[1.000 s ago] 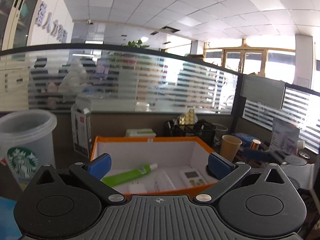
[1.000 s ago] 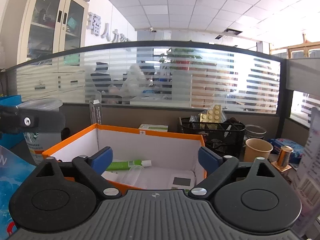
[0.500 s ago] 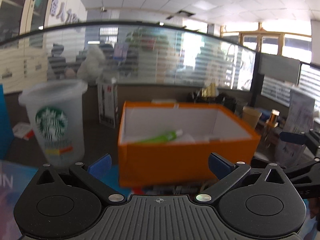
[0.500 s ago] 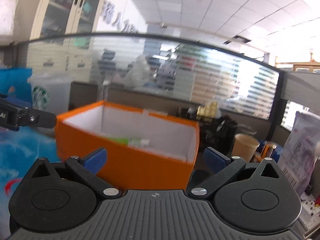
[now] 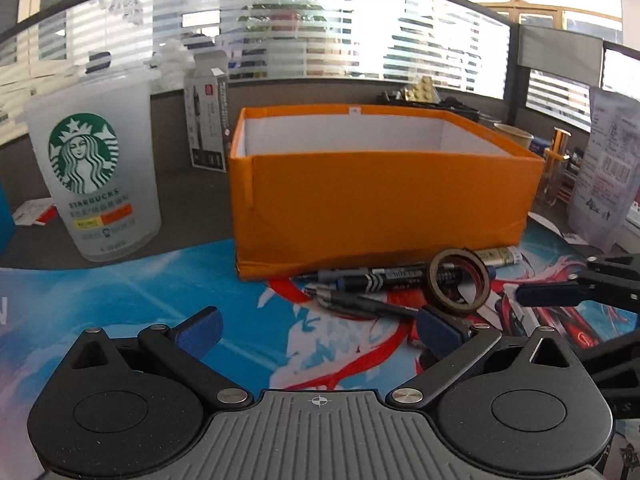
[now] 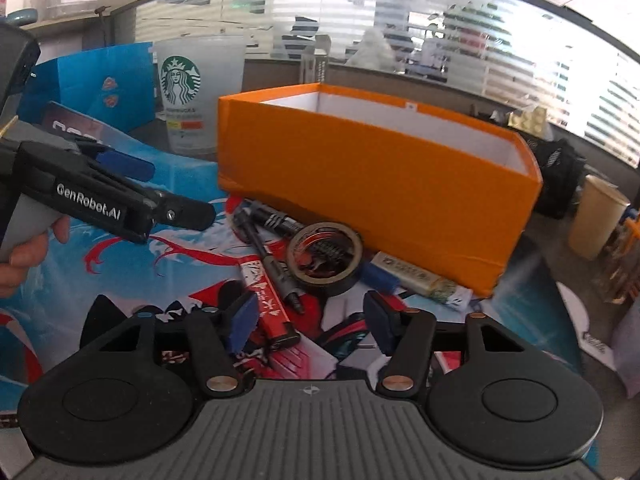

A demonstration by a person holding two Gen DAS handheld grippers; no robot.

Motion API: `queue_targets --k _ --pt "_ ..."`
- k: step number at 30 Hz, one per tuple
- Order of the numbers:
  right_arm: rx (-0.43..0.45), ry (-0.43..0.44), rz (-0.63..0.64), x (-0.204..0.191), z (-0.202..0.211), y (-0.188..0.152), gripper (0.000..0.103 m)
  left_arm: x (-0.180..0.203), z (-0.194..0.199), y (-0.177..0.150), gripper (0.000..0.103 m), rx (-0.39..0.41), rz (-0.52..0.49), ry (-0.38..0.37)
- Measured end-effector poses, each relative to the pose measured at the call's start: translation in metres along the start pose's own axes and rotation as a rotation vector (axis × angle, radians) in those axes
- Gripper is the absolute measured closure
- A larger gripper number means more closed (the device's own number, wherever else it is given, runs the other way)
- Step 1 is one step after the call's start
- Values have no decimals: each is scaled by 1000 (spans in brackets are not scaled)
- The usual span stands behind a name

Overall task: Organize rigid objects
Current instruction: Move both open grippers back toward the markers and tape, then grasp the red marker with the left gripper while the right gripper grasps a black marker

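Both of your grippers have dropped from box-top height to the level of the mat, so the inside of the large orange cardboard box (image 5: 380, 196) with its white lining, which showed a green tube a second ago, is now hidden behind its front wall. That suggests you are done looking in and are about to pick the next loose item. The printed blue, white and red desk mat (image 5: 160, 280) lies under everything. The loose items sit in a small pile on it, just in front of the box: a roll of dark tape (image 6: 325, 258) leaning on black marker pens (image 6: 276, 264), a red flat lighter-like stick (image 6: 266, 304), and a pale tube with a blue cap (image 6: 416, 278) next to the box wall. Your left gripper (image 5: 318, 322) is spread wide and holds nothing; your right gripper (image 6: 310, 320) is also open and empty, with the pile just ahead of its blue pads. The left view shows the tape roll standing nearly on edge; the right view alone shows the red stick, the blue paper bag (image 6: 92, 84) and your left hand (image 6: 24, 252) on its handle. The frosted Starbucks cup (image 5: 94, 168) stands left of the box.
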State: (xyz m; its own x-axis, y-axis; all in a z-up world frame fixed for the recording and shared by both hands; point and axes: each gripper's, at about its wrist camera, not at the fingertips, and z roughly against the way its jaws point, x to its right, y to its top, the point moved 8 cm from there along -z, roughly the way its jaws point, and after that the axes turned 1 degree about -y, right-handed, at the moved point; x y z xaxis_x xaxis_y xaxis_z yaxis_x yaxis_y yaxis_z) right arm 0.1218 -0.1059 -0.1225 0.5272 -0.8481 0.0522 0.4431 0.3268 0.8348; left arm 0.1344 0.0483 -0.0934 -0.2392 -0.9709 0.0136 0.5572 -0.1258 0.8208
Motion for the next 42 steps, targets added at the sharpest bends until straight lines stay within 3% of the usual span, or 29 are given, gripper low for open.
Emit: queue_targets --k 2,7,14,22,28,31,37,40,42 --pt "-15 28 -13 -4 -2 -4 62 3 -3 -3 0 -14 -5 -6" --pt "-38 82 -19 -15 -3 -6 63 5 -5 -7 0 -29 -7 -5" --pt "-28 201 64 -63 0 -4 64 -5 -5 -9 0 -40 35 13" --pt "-4 86 8 -17 -3 4 66 9 3 -10 0 -40 45 -67" --pt "-28 88 -24 8 -12 -7 77 36 -10 -18 0 -82 -10 -110" --pt "-32 79 0 12 -10 -8 78 41 -18 -22 0 -89 -7 -116" --pt "-31 67 22 18 -10 -8 79 42 -24 -22 1 -72 -44 -46" --pt "-33 76 27 16 -10 -7 77 40 -21 -22 17 -51 -52 -37" --pt "-32 99 40 9 -10 -6 74 38 -18 -20 43 -36 -61 -44"
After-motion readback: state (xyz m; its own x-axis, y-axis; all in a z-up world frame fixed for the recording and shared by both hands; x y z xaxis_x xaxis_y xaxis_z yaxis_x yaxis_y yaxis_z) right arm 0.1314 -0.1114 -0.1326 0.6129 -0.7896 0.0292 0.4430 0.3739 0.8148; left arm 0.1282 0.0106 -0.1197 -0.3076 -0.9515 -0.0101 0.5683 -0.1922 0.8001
